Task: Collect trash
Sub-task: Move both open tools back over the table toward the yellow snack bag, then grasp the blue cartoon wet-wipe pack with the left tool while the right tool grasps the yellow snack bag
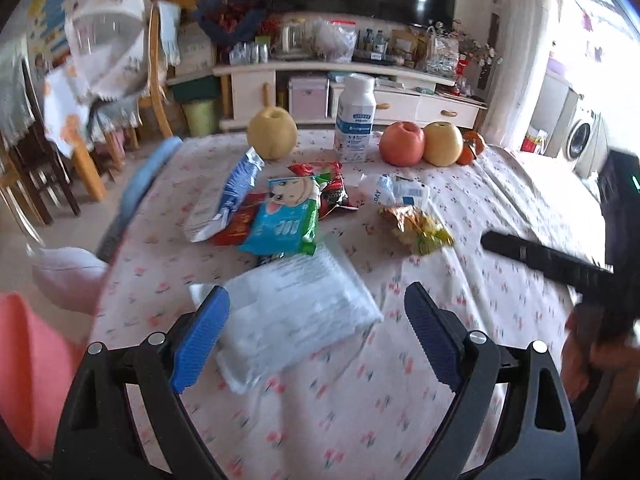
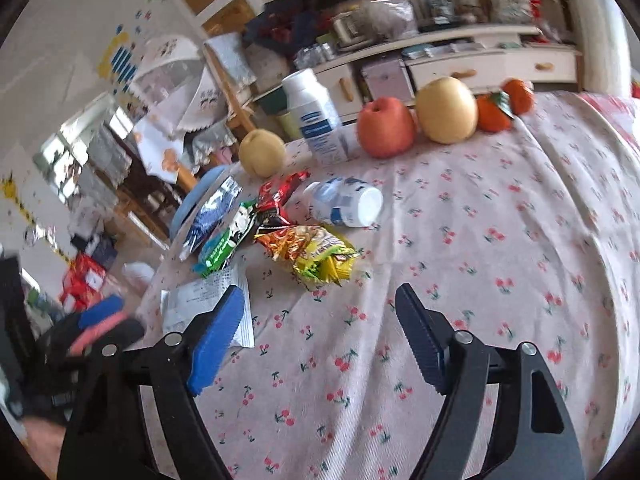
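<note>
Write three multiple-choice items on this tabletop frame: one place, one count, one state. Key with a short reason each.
1. Where is the round red apple?
A. Between the upright white plastic bottle and a large yellow pear
B. Under the crumpled yellow-orange snack wrapper
C. In the left gripper

2. How many yellow pears stand on the floral tablecloth?
A. One
B. Two
C. Four

3. How are the right gripper's jaws?
A. Shut on a wrapper
B. Shut on nothing
C. Open, holding nothing

Key: 1 A, the apple sits in the back row between them. 2 B, one at each side of the bottle. 3 C, the blue pads stand wide apart over cloth.
</note>
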Demonstrator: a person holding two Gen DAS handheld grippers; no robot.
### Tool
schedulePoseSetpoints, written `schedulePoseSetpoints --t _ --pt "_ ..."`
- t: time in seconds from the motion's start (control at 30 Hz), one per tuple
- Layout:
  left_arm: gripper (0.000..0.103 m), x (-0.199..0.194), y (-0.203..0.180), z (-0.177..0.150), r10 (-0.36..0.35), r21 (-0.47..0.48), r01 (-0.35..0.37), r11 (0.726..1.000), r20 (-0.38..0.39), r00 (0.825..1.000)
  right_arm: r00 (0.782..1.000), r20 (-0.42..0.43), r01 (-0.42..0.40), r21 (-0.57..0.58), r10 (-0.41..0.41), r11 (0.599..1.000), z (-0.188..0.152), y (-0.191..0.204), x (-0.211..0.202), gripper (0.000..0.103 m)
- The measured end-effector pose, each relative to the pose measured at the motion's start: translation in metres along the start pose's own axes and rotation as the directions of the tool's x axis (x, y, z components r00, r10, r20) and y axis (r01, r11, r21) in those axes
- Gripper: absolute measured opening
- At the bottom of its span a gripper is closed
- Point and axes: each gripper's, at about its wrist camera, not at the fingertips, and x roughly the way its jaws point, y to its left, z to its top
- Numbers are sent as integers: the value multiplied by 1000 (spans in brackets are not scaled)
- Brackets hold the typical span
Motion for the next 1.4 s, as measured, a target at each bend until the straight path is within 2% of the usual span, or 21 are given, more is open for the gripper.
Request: schedulePoseSetpoints --t 0.1,0.27,0.7,0.83,0.97,1.2,1.4 --pt "90 28 10 14 -24 -60 22 998 -46 999 999 -27 28 -78 -30 997 2 8 14 76" --pt "90 58 23 31 -29 -122 19 992 -78 997 997 -66 27 -133 -36 991 6 10 36 70" --pt "89 107 26 56 24 -65 -34 997 -153 988 994 -109 -17 -157 0 987 16 7 63 70" --pt "75 119 30 59 41 -68 -53 996 -178 983 992 -122 -22 -166 1 986 17 8 70 70" --pt "70 123 30 61 45 -66 -57 996 -172 984 993 -115 -28 -159 9 987 18 7 71 70" --pt "52 124 28 59 59 -64 -70 995 -162 985 992 -126 -14 -122 -1 992 20 -1 76 50" --pt "48 120 26 54 60 -65 -71 995 -156 986 993 -118 -24 -106 12 994 21 -5 73 43"
